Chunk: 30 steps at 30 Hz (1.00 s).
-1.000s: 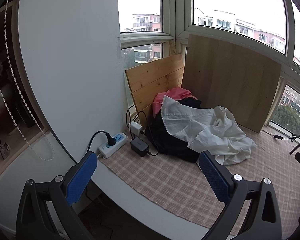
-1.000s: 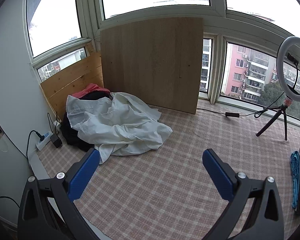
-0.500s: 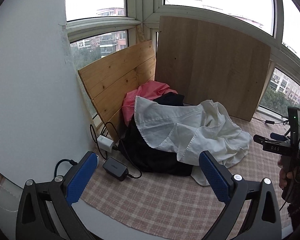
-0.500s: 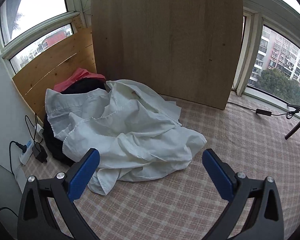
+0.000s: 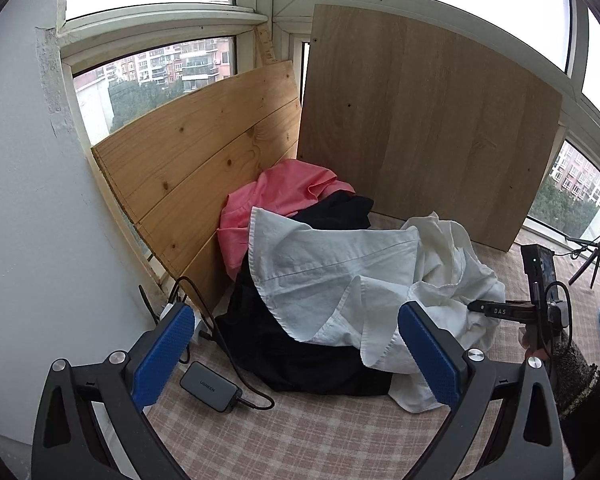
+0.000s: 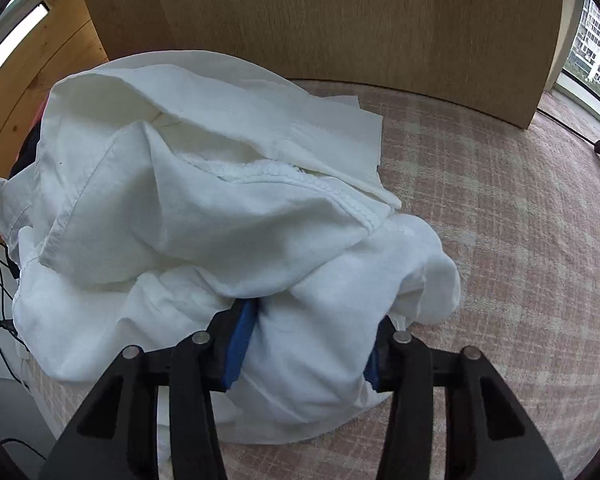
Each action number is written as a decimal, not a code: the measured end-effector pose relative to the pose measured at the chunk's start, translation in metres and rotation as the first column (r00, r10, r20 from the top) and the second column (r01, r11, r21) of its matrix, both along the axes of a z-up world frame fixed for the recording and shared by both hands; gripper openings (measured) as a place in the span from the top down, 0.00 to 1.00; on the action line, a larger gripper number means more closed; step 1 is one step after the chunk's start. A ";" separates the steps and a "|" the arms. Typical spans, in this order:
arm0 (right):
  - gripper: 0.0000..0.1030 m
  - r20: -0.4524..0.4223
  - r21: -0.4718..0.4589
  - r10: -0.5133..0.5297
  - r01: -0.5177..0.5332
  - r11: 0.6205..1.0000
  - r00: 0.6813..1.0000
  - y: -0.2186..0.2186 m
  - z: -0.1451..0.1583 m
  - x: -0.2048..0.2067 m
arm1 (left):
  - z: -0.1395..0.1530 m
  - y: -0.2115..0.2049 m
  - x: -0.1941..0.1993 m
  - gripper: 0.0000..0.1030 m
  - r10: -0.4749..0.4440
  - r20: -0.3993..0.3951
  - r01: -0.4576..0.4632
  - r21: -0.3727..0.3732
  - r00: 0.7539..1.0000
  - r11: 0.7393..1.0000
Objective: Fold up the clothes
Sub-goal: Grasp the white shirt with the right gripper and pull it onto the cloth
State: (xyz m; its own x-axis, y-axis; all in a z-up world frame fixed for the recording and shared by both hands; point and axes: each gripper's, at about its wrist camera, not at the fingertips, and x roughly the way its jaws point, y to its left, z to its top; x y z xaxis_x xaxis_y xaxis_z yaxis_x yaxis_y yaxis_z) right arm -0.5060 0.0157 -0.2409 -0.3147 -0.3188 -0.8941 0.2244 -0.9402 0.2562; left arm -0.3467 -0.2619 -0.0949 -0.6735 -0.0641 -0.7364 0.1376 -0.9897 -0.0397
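Listing from the left: white wall (image 5: 16, 200); pine plank board (image 5: 204, 148) leaning under the window; grey charger (image 5: 210, 386) with its black cable on the checked cloth (image 5: 300, 436) that covers the counter. Left tool (image 5: 296, 356): blue pads wide apart, nothing between them, hovering over the near edge of the clothes pile. Pile in the corner, against the boards: pink garment (image 5: 276, 196) at the back, black garment (image 5: 292, 352) beneath, white shirt (image 5: 332, 276) draped across the top and spilling to the right onto the cloth. Behind it, a large flat wooden panel (image 5: 428, 120) propped upright. Right tool (image 6: 306, 344): jaws have just been closing, now narrow, pads pressed into a bunched fold at the shirt's near right edge, fabric bulging between and over the fingers. In the left view the same tool (image 5: 500, 312) meets the shirt's right side, held by a hand (image 5: 534, 344) in a knitted sleeve (image 5: 576, 372). Far right: small tripod (image 5: 592, 260) by the window.
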 end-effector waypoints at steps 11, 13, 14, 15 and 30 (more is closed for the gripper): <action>0.88 -0.429 -0.110 -0.126 0.086 0.990 0.895 0.098 0.216 0.123 | 0.025 0.020 0.007 0.01 -0.070 -0.067 0.068 -0.031 0.995 0.997; 0.88 -0.500 -0.062 -0.101 0.080 0.995 0.860 0.103 0.260 0.149 | 0.030 0.021 0.014 0.01 -0.080 -0.087 0.078 -0.023 0.993 0.997; 0.88 -0.520 -0.021 -0.070 0.070 0.997 0.851 0.100 0.279 0.154 | 0.030 0.021 0.017 0.01 -0.082 -0.092 0.080 -0.019 0.992 0.997; 0.88 -0.522 0.009 -0.034 0.046 0.999 0.852 0.093 0.289 0.157 | 0.031 0.021 0.021 0.01 -0.084 -0.098 0.082 -0.015 0.992 0.996; 0.29 -0.222 -0.066 0.000 -0.015 0.998 0.975 0.077 0.196 0.166 | -0.038 0.067 0.019 0.01 -0.269 0.059 0.268 0.028 0.961 0.963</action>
State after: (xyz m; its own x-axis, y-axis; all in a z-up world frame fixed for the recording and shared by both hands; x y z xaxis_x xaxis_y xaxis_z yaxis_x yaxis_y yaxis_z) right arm -0.3401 0.0922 -0.0446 -0.5004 -0.3783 -0.7788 0.2893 -0.9209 0.2614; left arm -0.3278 -0.1950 -0.1324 -0.6177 0.1273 -0.7761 -0.1301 -0.9898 -0.0588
